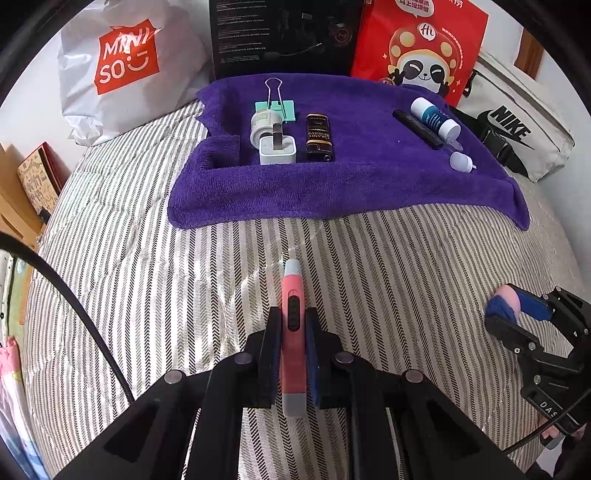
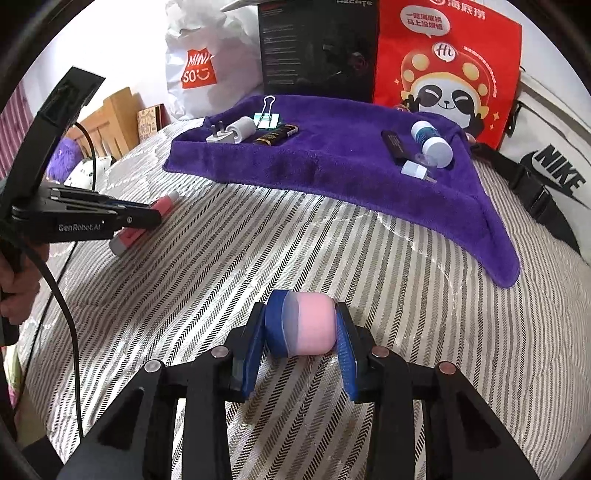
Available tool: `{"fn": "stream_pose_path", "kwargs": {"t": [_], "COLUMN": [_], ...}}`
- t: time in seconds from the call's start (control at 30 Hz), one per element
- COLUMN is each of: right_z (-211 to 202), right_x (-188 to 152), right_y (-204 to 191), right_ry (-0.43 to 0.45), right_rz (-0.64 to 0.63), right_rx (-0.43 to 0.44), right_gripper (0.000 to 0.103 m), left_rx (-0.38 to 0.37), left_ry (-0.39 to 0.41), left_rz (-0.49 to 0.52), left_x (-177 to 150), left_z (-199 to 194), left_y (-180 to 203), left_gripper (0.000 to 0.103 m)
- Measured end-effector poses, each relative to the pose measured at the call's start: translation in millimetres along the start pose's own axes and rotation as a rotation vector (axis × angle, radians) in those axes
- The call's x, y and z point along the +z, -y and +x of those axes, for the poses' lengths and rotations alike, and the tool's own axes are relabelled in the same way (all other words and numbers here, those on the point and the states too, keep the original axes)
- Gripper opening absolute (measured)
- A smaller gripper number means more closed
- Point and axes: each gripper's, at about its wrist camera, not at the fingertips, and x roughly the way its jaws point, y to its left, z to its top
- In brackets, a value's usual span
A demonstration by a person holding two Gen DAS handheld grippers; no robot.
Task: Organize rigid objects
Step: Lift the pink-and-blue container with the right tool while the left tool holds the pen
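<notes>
My left gripper (image 1: 293, 314) is shut on a pink cutter (image 1: 293, 354) with grey ends and a black slider, low over the striped bedcover (image 1: 369, 258). The right wrist view shows that same gripper (image 2: 147, 218) and cutter (image 2: 164, 203) at the left. My right gripper (image 2: 303, 308) is shut on a round pink tub (image 2: 314, 325) with a translucent end, its blue pads pressing both sides. Further back lies a purple towel (image 1: 332, 184) carrying a white charger (image 1: 277, 149), a binder clip (image 1: 275, 99), a black lighter (image 1: 318, 136), a black stick (image 1: 417, 129) and a white-blue bottle (image 1: 434, 116).
Behind the towel stand a white Miniso bag (image 1: 125, 70), a black box (image 1: 284, 33) and a red panda bag (image 1: 421, 48). A white Nike bag (image 1: 517, 125) lies at the right. A black cable (image 1: 74, 288) hangs at the left, near a wooden headboard (image 2: 110, 118).
</notes>
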Motion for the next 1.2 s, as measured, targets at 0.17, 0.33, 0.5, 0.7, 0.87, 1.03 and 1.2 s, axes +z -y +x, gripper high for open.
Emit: {"fn": "stream_pose_path", "kwargs": {"t": [0.17, 0.33, 0.5, 0.7, 0.87, 1.03, 1.2], "right_z": [1.4, -7.8, -22.6, -26.6, -25.1, -25.9, -23.9], "right_x": [6.1, 12.9, 25.7, 40.4, 49.2, 58.8, 68.6], "right_y": [5.0, 11.6, 19.6, 30.9, 39.6, 51.2, 62.3], "right_ry": [-0.046, -0.04, -0.006, 0.014, 0.019, 0.037, 0.044], "right_rz": [0.028, 0.046, 0.047, 0.055, 0.062, 0.078, 0.101], "right_rx": [0.025, 0.046, 0.061, 0.052, 0.038, 0.032, 0.019], "right_gripper": [0.036, 0.036, 0.036, 0.036, 0.036, 0.036, 0.036], "left_rx": [-0.004, -0.04, -0.047, -0.053, -0.054, -0.062, -0.071], "left_ry": [-0.002, -0.016, 0.005, 0.033, 0.047, 0.065, 0.074], "left_rz": [0.008, -0.034, -0.038, -0.026, -0.008, 0.003, 0.009], "left_x": [-0.6, 3.1, 6.8, 18.7, 33.7, 51.4, 68.5], "left_z": [-0.6, -3.3, -15.0, -27.1, -33.0, -37.1, -36.0], "left_y": [-0.7, -9.7, -9.7, -6.3, -3.5, -2.1, -0.5], "left_gripper": [0.012, 0.012, 0.012, 0.012, 0.012, 0.012, 0.012]}}
